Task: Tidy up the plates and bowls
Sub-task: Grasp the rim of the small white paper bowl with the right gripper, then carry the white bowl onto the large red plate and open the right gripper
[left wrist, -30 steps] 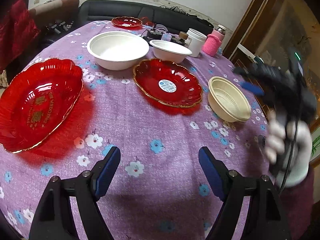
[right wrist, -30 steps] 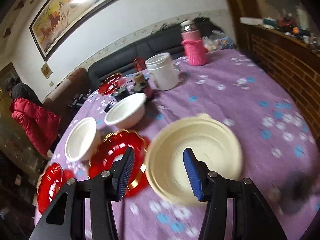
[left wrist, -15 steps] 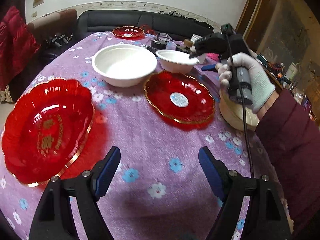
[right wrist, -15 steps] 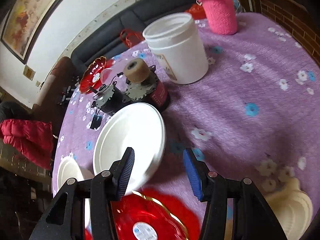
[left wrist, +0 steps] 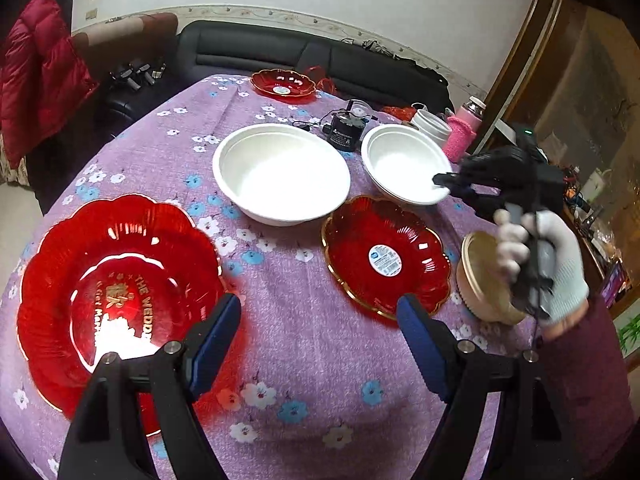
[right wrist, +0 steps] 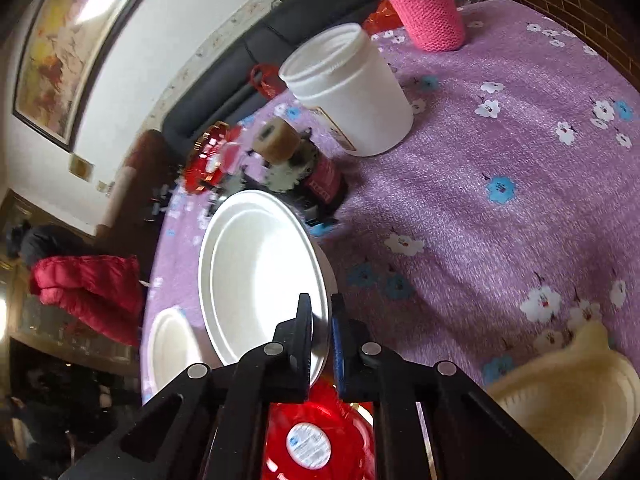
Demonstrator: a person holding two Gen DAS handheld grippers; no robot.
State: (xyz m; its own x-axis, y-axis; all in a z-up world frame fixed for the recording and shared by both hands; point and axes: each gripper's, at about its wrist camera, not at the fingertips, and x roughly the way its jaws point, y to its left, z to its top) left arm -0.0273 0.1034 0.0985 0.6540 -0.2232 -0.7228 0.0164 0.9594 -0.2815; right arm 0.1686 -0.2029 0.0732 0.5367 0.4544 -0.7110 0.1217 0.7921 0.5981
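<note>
My right gripper (right wrist: 322,320) is shut on the near rim of the small white bowl (right wrist: 260,276); in the left wrist view it (left wrist: 444,182) pinches that bowl (left wrist: 404,168) at its right rim. A large white bowl (left wrist: 280,172) sits to its left. A small red plate (left wrist: 386,254) lies in front, a large red plate (left wrist: 108,296) at the left, another red plate (left wrist: 283,82) at the far edge. A cream bowl (left wrist: 482,280) sits at the right, partly behind my gloved hand. My left gripper (left wrist: 318,332) is open and empty above the tablecloth.
A white jar (right wrist: 352,92), a pink-sleeved bottle (right wrist: 424,16) and a black device (left wrist: 346,130) with cables stand behind the bowls. A dark sofa (left wrist: 320,60) lies beyond the round table; its purple floral cloth (left wrist: 312,360) falls away at the near edge.
My right gripper moved from over the cream bowl to the small white bowl and shut on its rim. My left gripper drew back and rose a little, staying open.
</note>
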